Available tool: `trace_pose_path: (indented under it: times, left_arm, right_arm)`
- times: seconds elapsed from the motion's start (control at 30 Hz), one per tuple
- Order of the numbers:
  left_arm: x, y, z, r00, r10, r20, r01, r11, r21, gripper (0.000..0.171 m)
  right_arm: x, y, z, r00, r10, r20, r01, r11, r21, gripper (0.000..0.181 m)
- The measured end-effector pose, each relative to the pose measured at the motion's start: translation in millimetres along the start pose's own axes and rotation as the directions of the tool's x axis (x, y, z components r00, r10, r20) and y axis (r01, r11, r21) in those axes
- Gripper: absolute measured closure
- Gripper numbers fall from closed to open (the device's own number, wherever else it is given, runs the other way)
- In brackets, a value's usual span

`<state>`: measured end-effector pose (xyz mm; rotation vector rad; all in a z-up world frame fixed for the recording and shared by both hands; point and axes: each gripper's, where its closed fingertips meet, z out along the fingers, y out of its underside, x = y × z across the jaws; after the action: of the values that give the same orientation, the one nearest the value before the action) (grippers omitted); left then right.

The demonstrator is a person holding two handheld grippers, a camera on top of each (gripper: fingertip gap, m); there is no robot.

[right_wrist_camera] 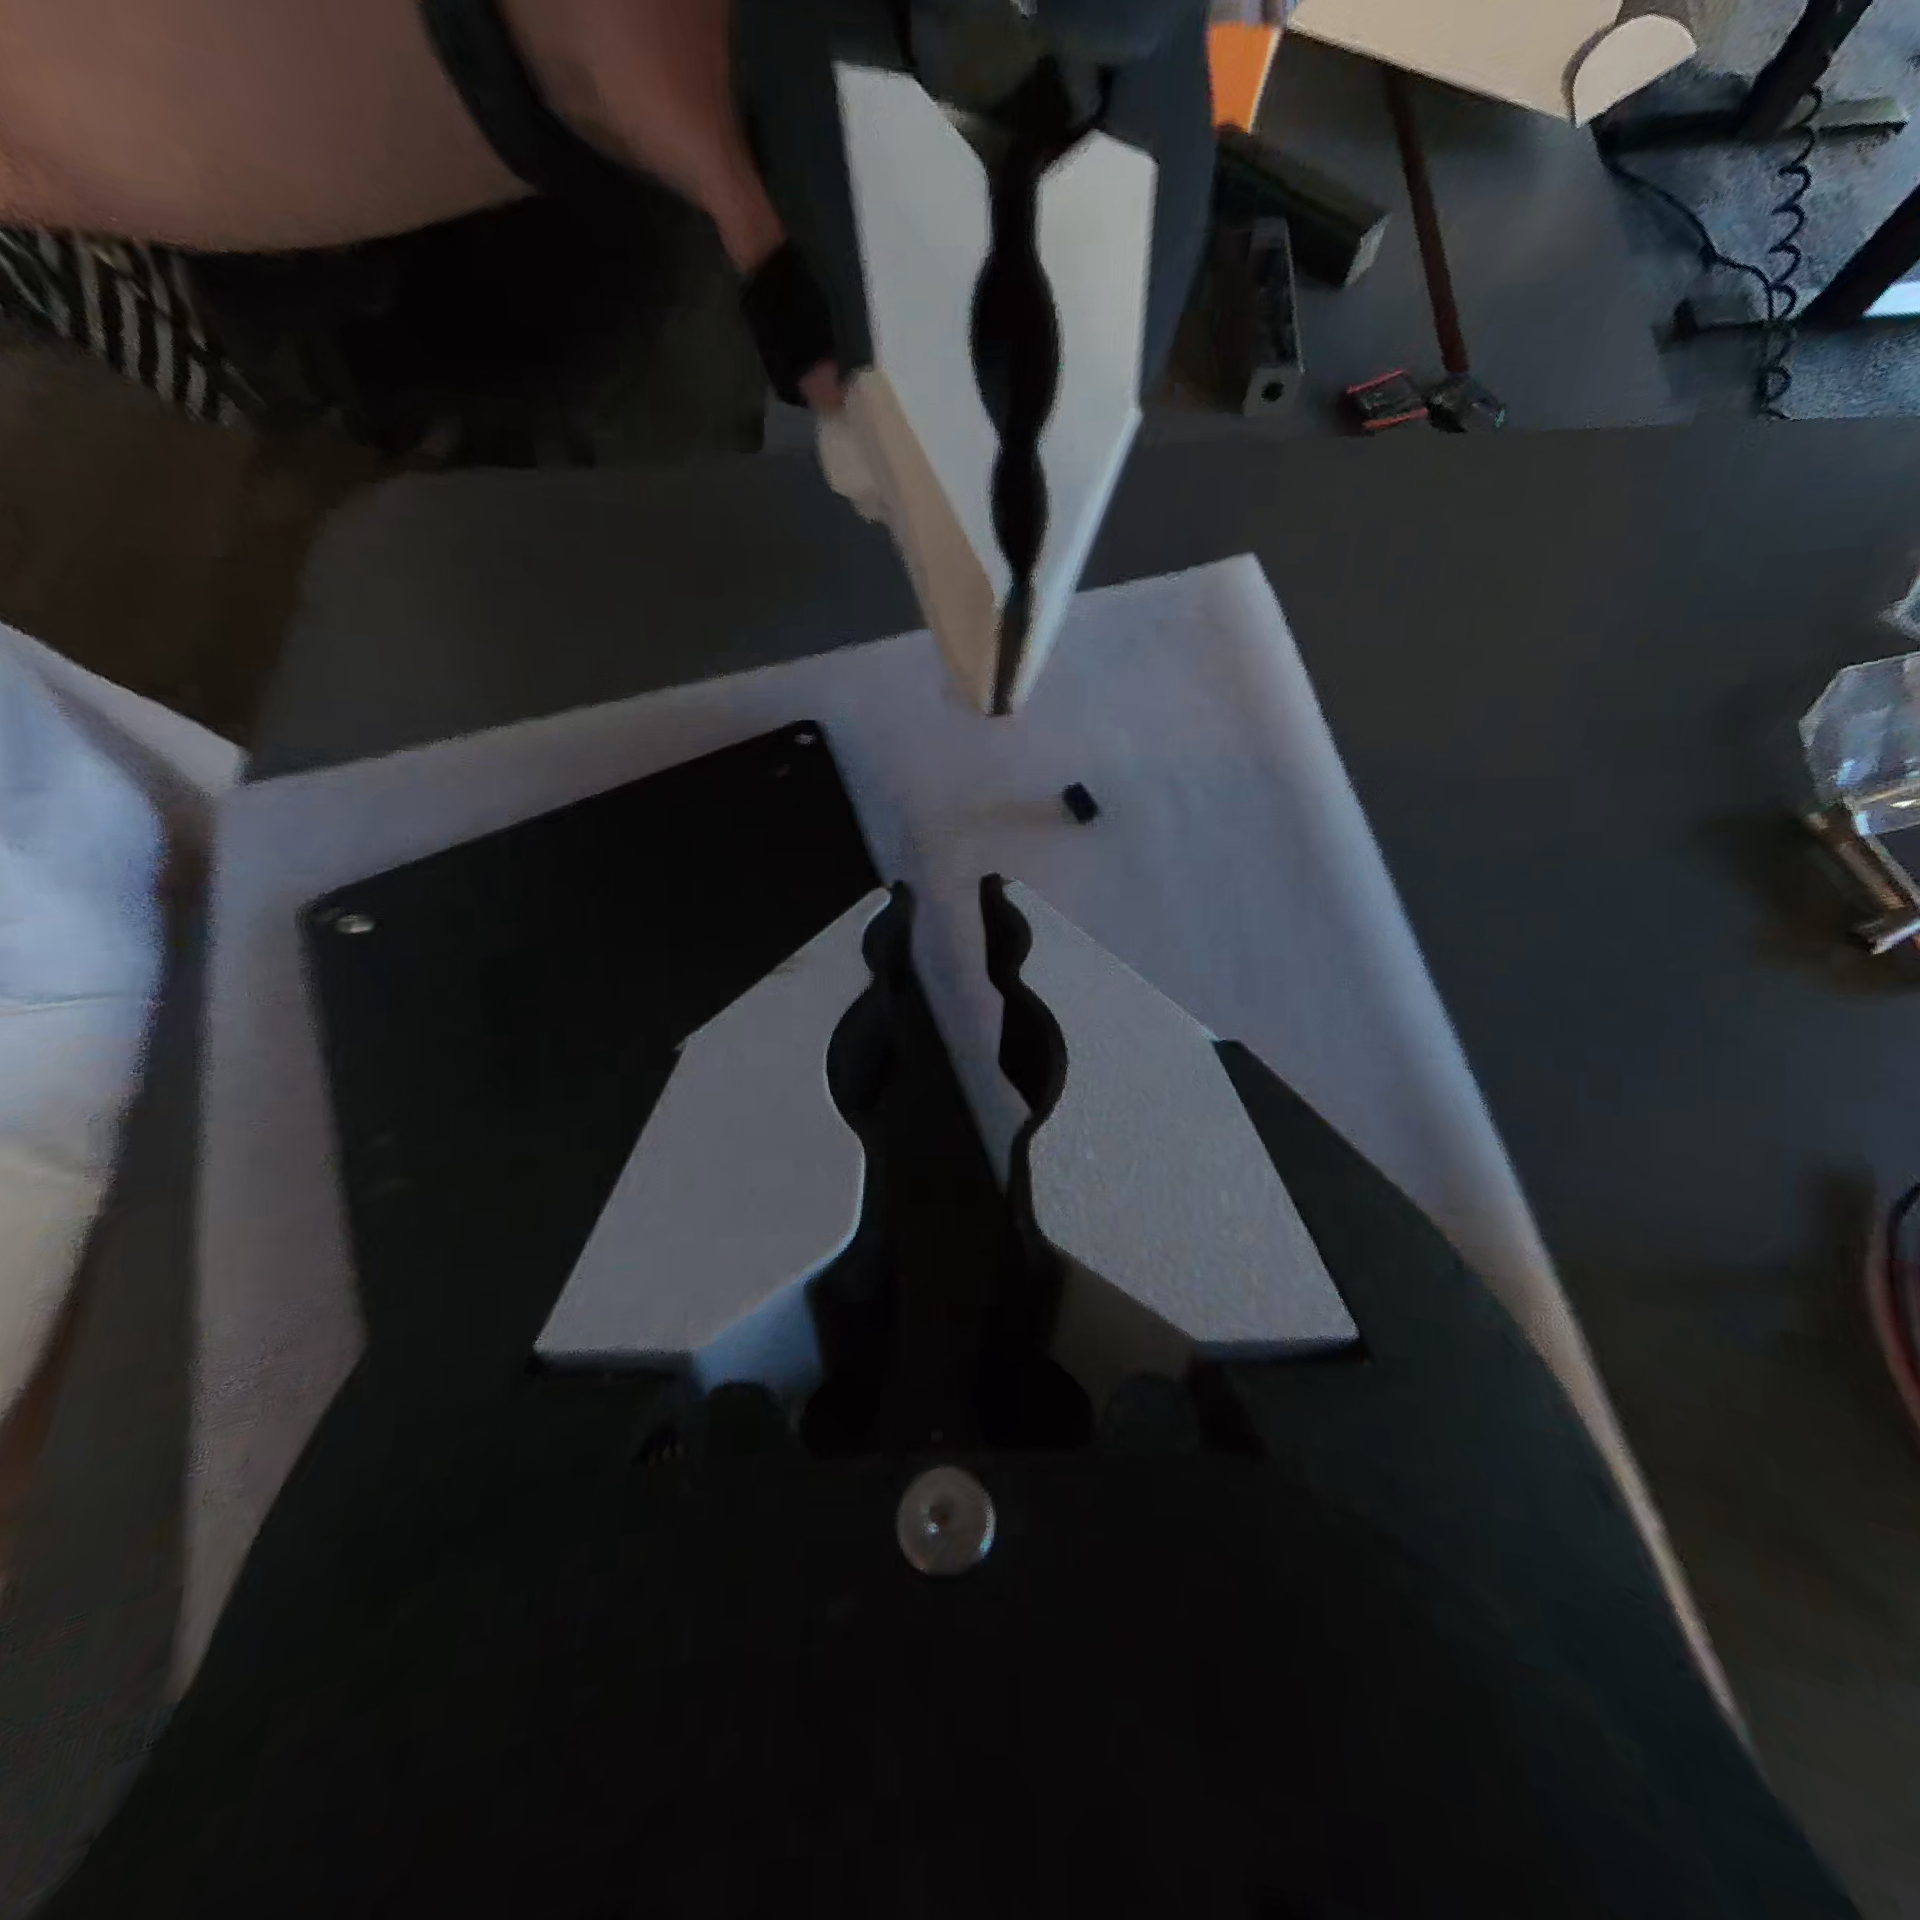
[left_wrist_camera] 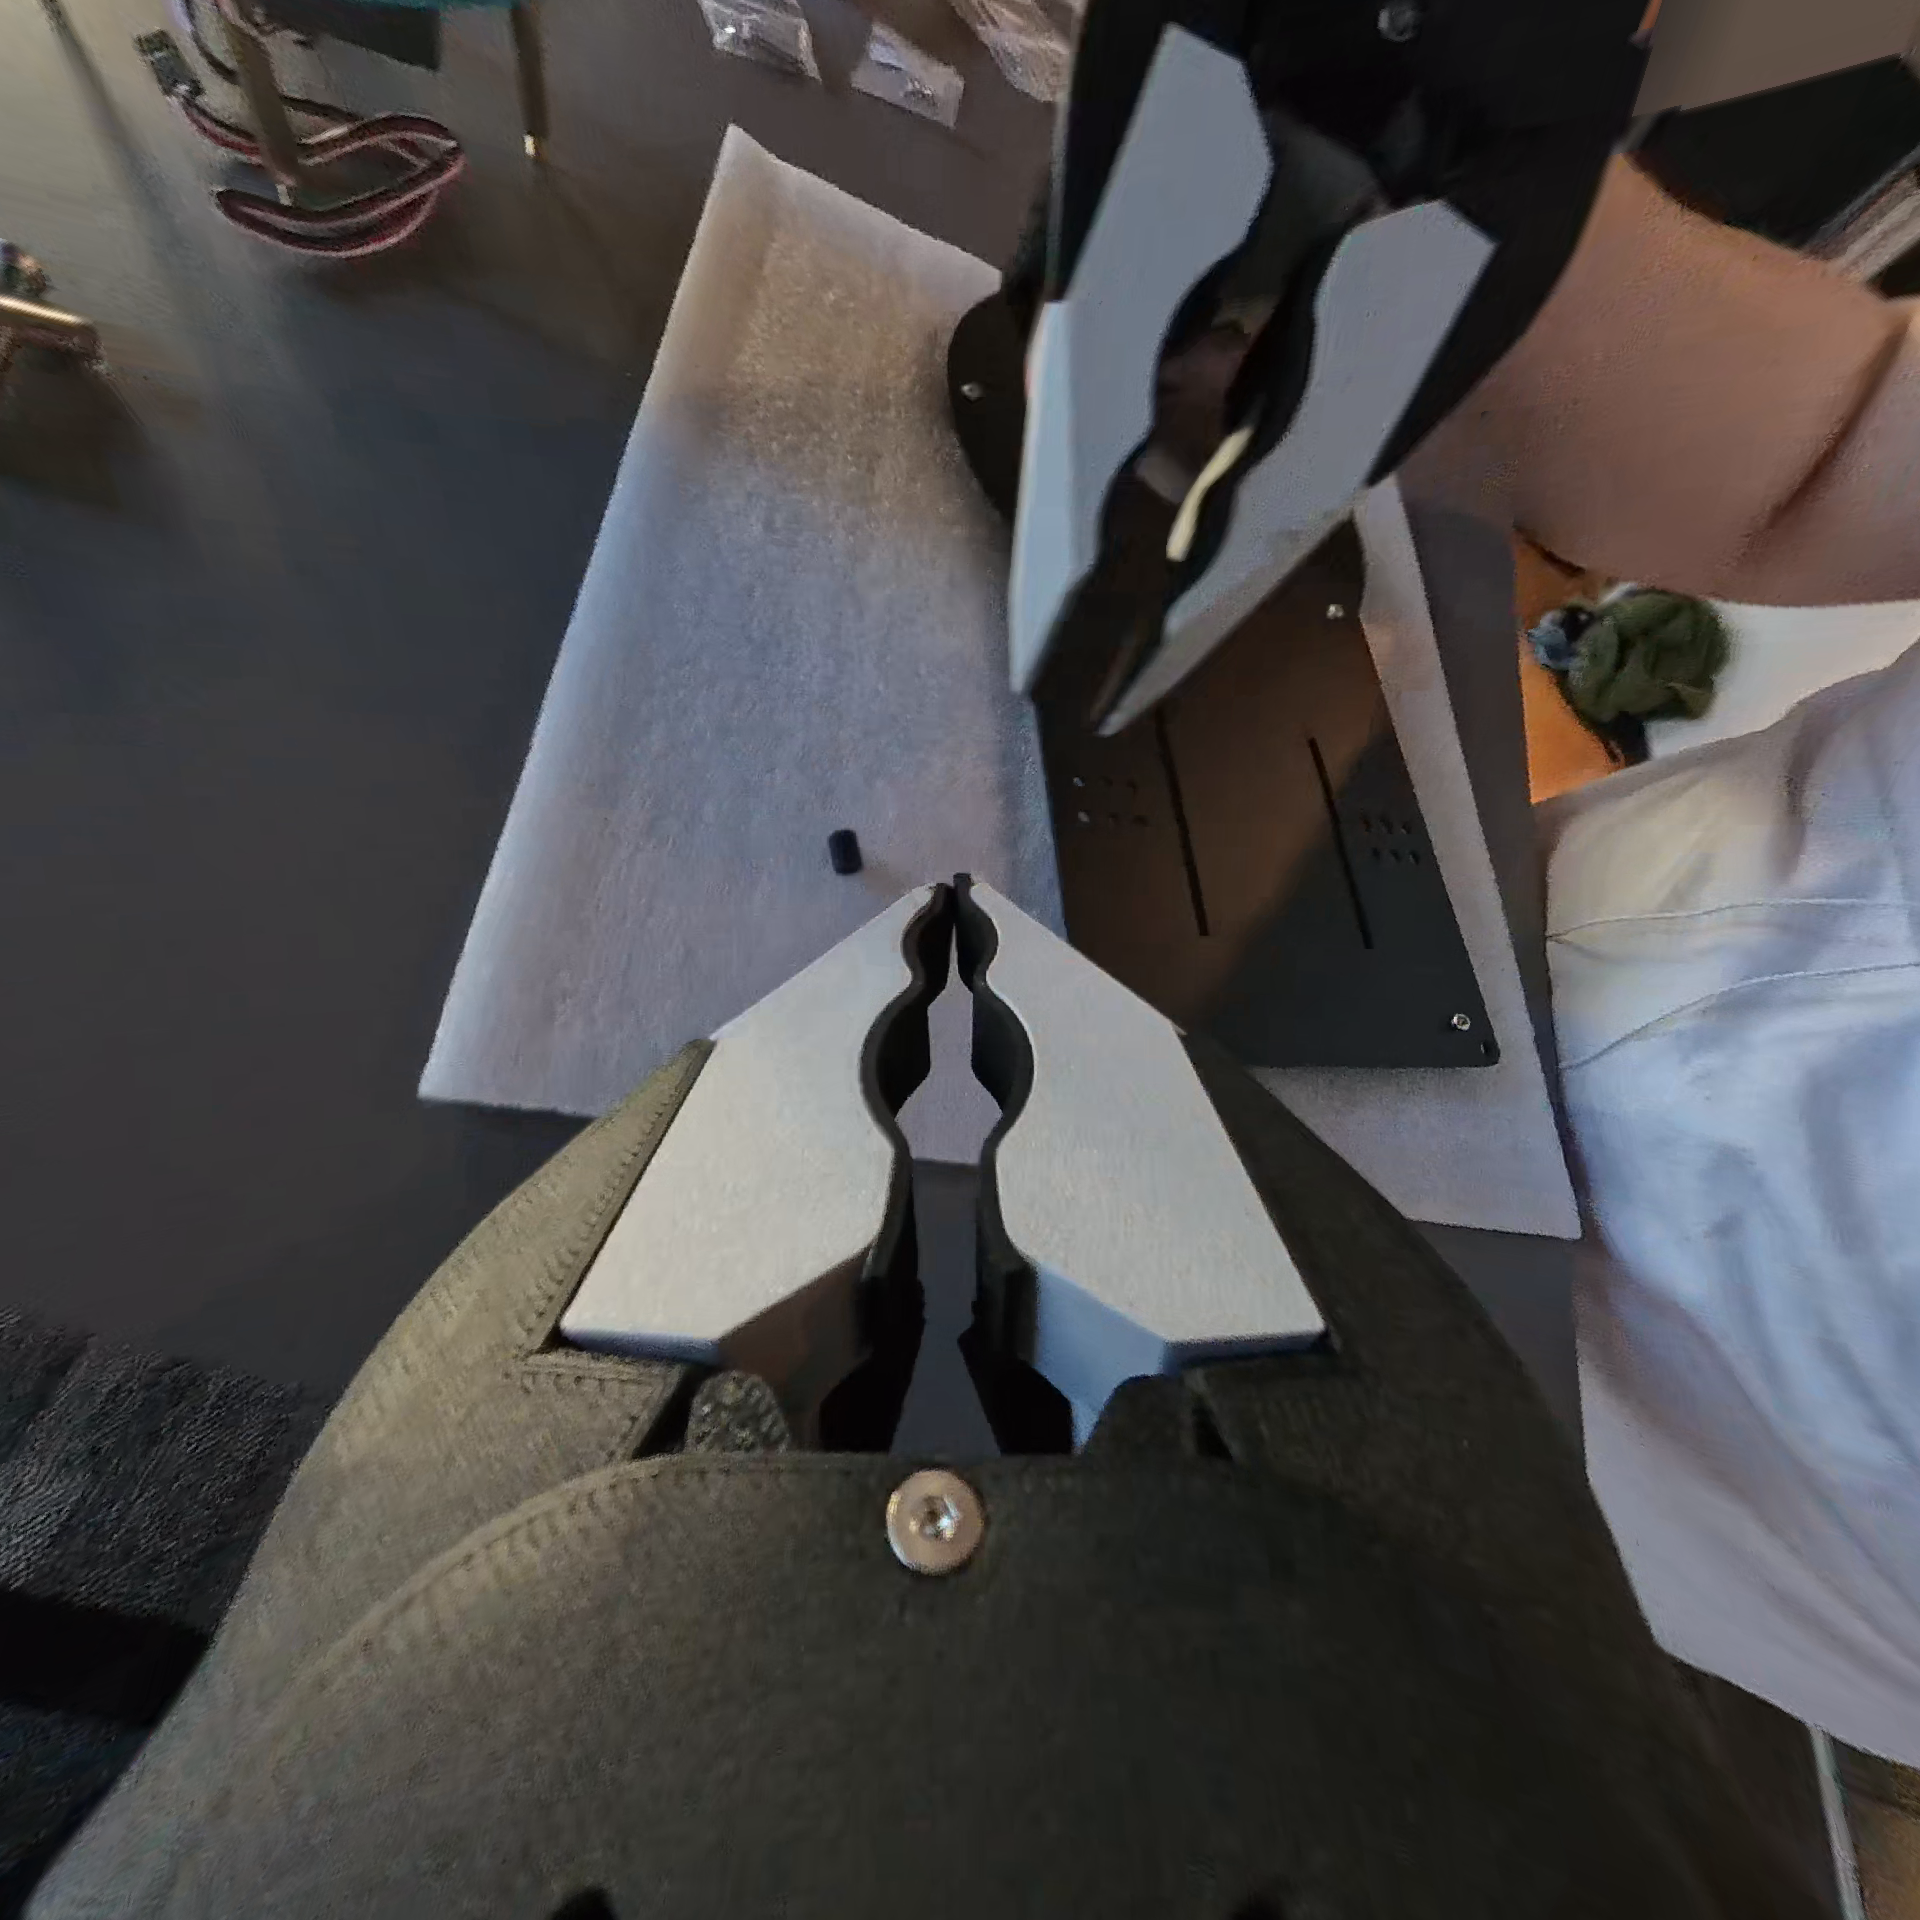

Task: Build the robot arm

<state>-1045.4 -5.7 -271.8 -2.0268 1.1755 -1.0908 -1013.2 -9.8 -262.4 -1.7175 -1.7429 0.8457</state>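
Note:
A white foam sheet (left_wrist_camera: pixel 779 623) lies on the dark table, and it also shows in the right wrist view (right_wrist_camera: pixel 1195 727). A black metal plate (left_wrist_camera: pixel 1278 883) with slots and small holes rests on it (right_wrist_camera: pixel 571 987). A small black cylinder (left_wrist_camera: pixel 847 850) lies loose on the foam (right_wrist_camera: pixel 1081 805). My left gripper (left_wrist_camera: pixel 954 888) is shut and empty, hovering just right of the cylinder; it also shows in the right wrist view (right_wrist_camera: pixel 1000 707). My right gripper (right_wrist_camera: pixel 945 886) is slightly open and empty, over the plate's edge near the cylinder; it also shows in the left wrist view (left_wrist_camera: pixel 1101 707).
Red and black cables (left_wrist_camera: pixel 343 177) and small plastic bags (left_wrist_camera: pixel 904 73) lie at the table's far side. A clear block (right_wrist_camera: pixel 1870 748), black bars (right_wrist_camera: pixel 1268 301) and a coiled cable (right_wrist_camera: pixel 1787 239) sit beyond the foam. The person's white shirt (left_wrist_camera: pixel 1714 1039) is close by. Tip to tip, the grippers are about 5 cm apart.

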Motion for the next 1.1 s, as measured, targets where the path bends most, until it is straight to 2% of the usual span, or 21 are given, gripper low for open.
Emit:
trace_pose_path:
  times: [0.1, 0.23, 0.4, 0.6, 0.67, 0.7, 0.77, 0.83, 0.9, 0.93, 1.03, 1.1]
  left_arm:
    - [-5.2, 4.7, -9.2, 0.997, -0.008, 0.074, 0.007, 1.000, 0.017, 0.171]
    - [-5.5, 9.1, -21.2, 0.990, -0.058, 0.130, 0.048, 0.996, 0.081, 0.171]
    - [6.9, 16.8, -29.7, 0.988, -0.095, 0.122, 0.075, 0.984, 0.161, 0.171]
    - [20.0, 19.9, -35.9, 0.988, -0.117, 0.104, 0.094, 0.974, 0.206, 0.171]
    - [21.6, 21.2, -35.9, 0.988, -0.116, 0.105, 0.093, 0.975, 0.203, 0.171]
    - [21.9, 21.5, -35.6, 0.988, -0.115, 0.106, 0.092, 0.975, 0.202, 0.171]
    - [20.9, 22.0, -34.9, 0.987, -0.120, 0.108, 0.096, 0.974, 0.204, 0.171]
    - [19.5, 23.2, -34.8, 0.985, -0.132, 0.111, 0.107, 0.972, 0.207, 0.171]
    - [18.6, 24.6, -37.0, 0.982, -0.145, 0.120, 0.116, 0.969, 0.219, 0.171]
    - [18.9, 25.3, -38.7, 0.981, -0.152, 0.122, 0.121, 0.965, 0.231, 0.171]
    - [21.3, 27.9, -45.7, 0.976, -0.182, 0.117, 0.144, 0.950, 0.277, 0.171]
    - [22.4, 30.7, -50.8, 0.973, -0.202, 0.116, 0.159, 0.941, 0.299, 0.171]
  right_arm:
    - [21.9, 2.4, 15.3, 1.000, 0.018, 0.005, -0.018, 0.997, -0.079, 0.168]
    - [34.7, -5.2, 27.7, 0.999, 0.031, 0.026, -0.029, 0.996, -0.085, 0.168]
    - [29.5, -3.3, 39.6, 0.988, -0.094, 0.125, 0.106, 0.990, -0.094, 0.168]
    - [32.2, -1.1, 45.4, 0.974, -0.108, 0.197, 0.127, 0.988, -0.087, 0.168]
    - [33.6, 2.6, 47.7, 0.973, -0.110, 0.203, 0.134, 0.985, -0.106, 0.170]
    - [33.3, 1.4, 48.2, 0.972, -0.112, 0.207, 0.134, 0.986, -0.097, 0.177]
    - [32.3, -4.9, 47.4, 0.973, -0.110, 0.204, 0.127, 0.989, -0.071, 0.177]
    - [29.3, -8.5, 43.0, 0.973, -0.149, 0.175, 0.168, 0.980, -0.103, 0.177]
    - [22.1, -8.7, 36.1, 0.947, -0.293, 0.134, 0.315, 0.928, -0.200, 0.177]
    - [18.4, -6.6, 32.1, 0.914, -0.387, 0.126, 0.407, 0.871, -0.274, 0.177]
    - [12.3, 2.9, 22.1, 0.773, -0.605, 0.190, 0.609, 0.624, -0.489, 0.177]
    - [11.0, 10.4, 19.8, 0.716, -0.643, 0.271, 0.654, 0.484, -0.581, 0.177]
